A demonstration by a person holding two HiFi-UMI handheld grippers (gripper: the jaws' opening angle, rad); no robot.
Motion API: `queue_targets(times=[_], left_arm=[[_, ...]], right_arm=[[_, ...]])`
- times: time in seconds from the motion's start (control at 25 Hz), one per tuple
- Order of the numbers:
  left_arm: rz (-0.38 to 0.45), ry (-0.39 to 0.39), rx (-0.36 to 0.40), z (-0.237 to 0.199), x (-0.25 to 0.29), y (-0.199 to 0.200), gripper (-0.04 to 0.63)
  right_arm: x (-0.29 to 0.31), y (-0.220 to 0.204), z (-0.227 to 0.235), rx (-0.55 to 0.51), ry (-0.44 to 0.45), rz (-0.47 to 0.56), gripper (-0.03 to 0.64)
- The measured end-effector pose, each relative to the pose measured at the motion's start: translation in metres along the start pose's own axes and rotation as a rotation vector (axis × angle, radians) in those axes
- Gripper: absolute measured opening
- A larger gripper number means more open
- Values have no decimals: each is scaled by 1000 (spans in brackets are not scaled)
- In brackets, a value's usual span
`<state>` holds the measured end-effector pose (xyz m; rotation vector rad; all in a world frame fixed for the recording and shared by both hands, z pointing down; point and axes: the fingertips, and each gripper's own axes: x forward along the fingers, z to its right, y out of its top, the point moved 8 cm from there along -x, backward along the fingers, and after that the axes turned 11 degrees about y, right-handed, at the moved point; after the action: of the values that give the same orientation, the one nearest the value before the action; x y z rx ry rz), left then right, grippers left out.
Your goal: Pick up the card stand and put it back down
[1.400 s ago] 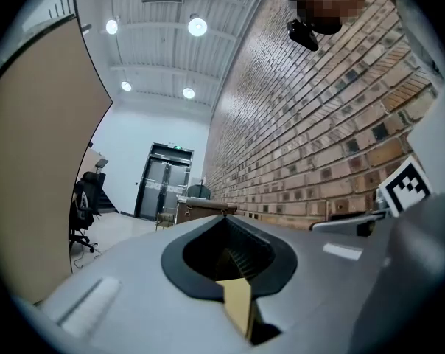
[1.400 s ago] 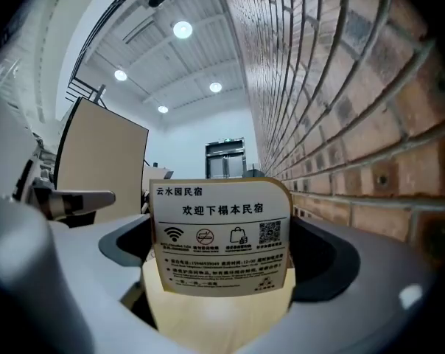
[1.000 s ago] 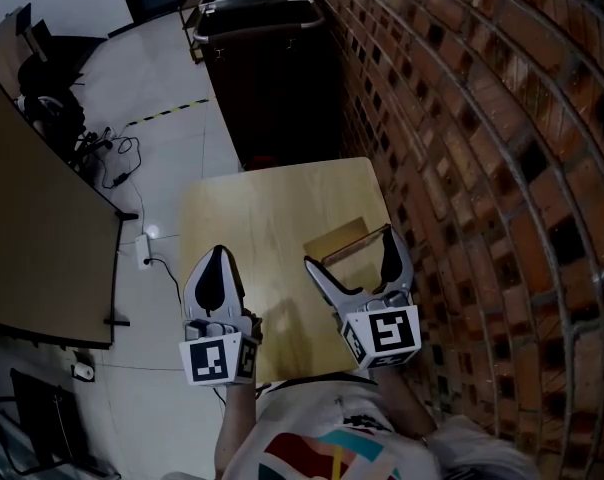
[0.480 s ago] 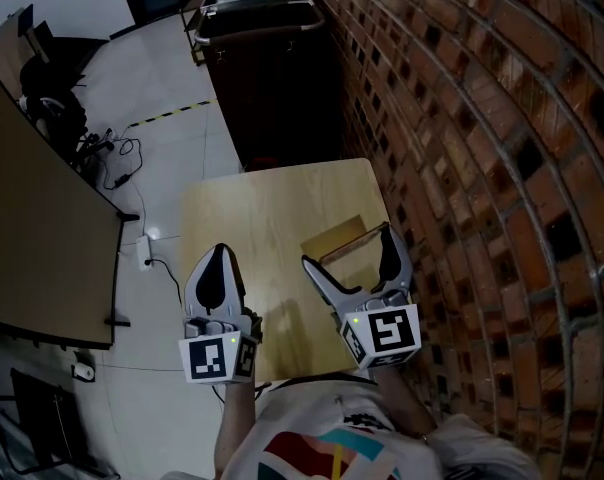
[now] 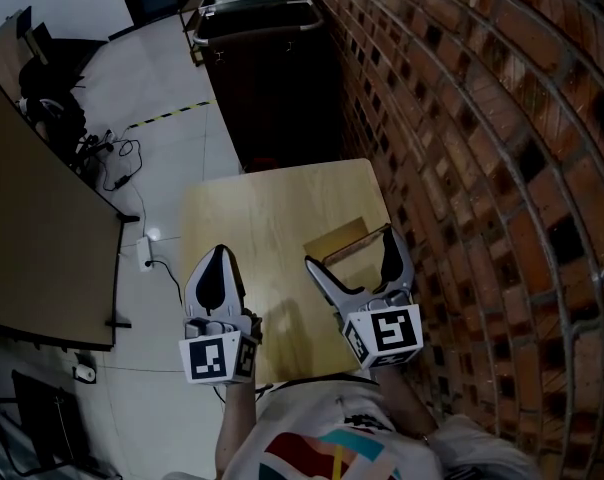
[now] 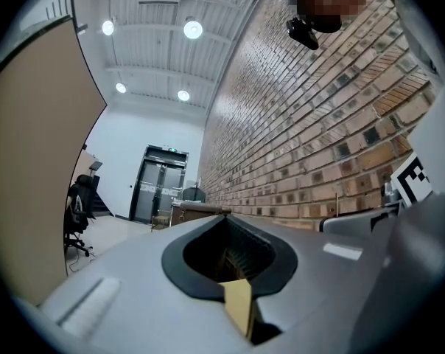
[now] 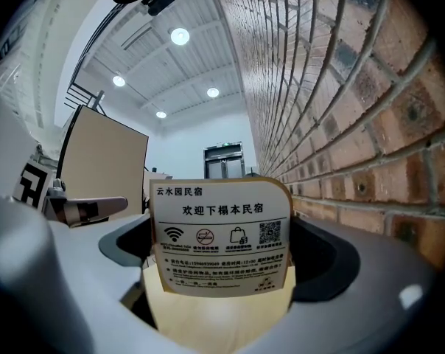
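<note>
The card stand (image 7: pixel 221 245), a pale wooden base holding a white printed card with rounded corners, stands on the light wooden surface (image 5: pixel 252 218) near its right edge.

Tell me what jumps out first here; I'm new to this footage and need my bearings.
A printed card stand sits between the jaws of the right gripper, by the wooden table's right edge. A brick wall fills the right side. The left gripper is shut.

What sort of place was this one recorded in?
Probably an indoor office or lab-type workspace: a small wooden table against a long brick wall, an office chair and loose cables on the glossy floor, and round ceiling lights overhead.
</note>
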<state>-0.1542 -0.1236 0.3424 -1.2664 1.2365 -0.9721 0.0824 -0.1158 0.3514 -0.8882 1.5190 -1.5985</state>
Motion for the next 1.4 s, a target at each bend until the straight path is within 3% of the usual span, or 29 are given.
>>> queue_targets(times=[0.44,0.8,1.0,1.2,1.4], left_arm=[[-20,43,-11,-8,8,-8,5],[-73,96,3,-34,16,-22,5],[-103,185,3,-58,17,-29,5],[-122,225,29,-75,21,-33,5],[-133,239,26,-83,24,-35,5]], right_arm=[[70,-42,40,32,-61,-84,563],[164,-115,92,57,-137,-275,563],[216,-169,119,119,-201,-417,563],[241,-199,135,222,-287,-460,563],[254,-204,138,198,-291,-498,563]])
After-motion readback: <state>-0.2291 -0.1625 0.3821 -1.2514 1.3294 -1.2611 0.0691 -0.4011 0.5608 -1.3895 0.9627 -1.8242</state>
